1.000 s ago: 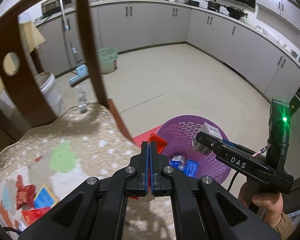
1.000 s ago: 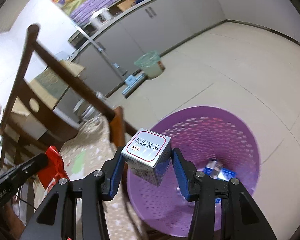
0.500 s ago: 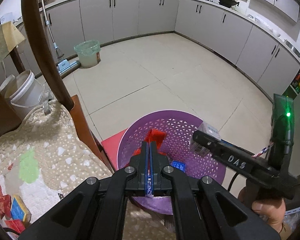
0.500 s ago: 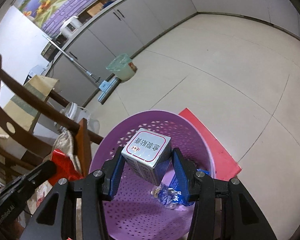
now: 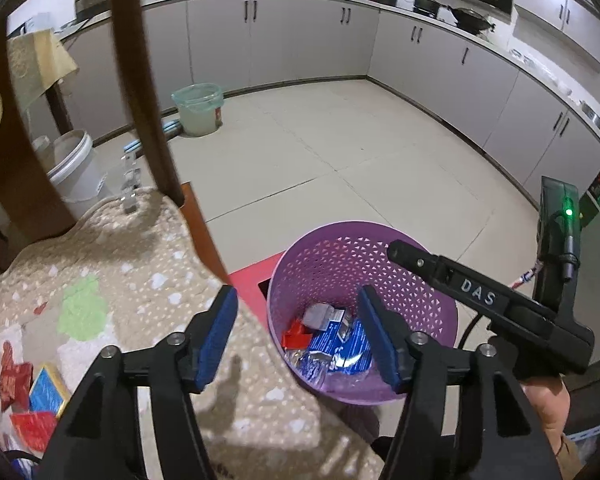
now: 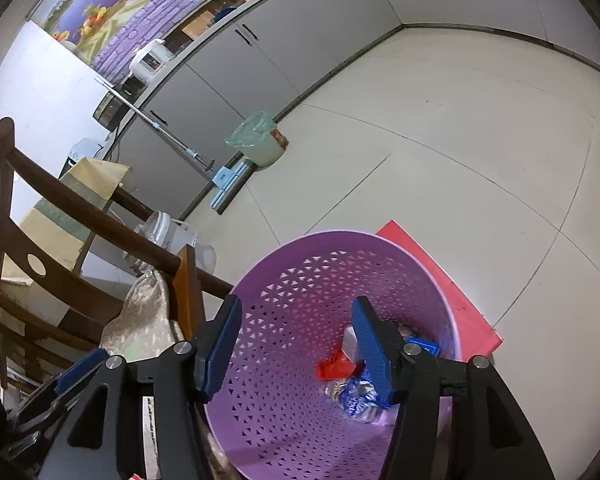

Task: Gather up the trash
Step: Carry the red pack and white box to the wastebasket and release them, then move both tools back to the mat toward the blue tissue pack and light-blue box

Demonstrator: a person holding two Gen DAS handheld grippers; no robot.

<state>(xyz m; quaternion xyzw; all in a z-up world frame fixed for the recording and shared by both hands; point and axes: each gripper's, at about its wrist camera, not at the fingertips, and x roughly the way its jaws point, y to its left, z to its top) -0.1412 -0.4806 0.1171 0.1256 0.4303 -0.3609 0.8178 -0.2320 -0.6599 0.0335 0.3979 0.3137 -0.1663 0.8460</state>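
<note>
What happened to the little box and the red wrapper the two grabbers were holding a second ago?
Both were let go. The left gripper and right gripper now stand open, and the small silver carton and red crinkly wrapper lie inside the purple perforated plastic basket. The basket and the beige patterned chair cushion stayed put.

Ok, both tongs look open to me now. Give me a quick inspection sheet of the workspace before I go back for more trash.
Surface: beige patterned cloth over the chair seat; tiled floor below.
Job's things: purple basket on the floor, holding a red wrapper, blue packets and a grey carton.
Clutter: red and blue packets lying on the cloth at its left edge.
Tongs: left tongs open, empty; right tongs open, empty, above the basket.
Cables: black cable under the right tool.
Surroundings: wooden chair back, white bucket, green-lined bin, grey cabinets.
</note>
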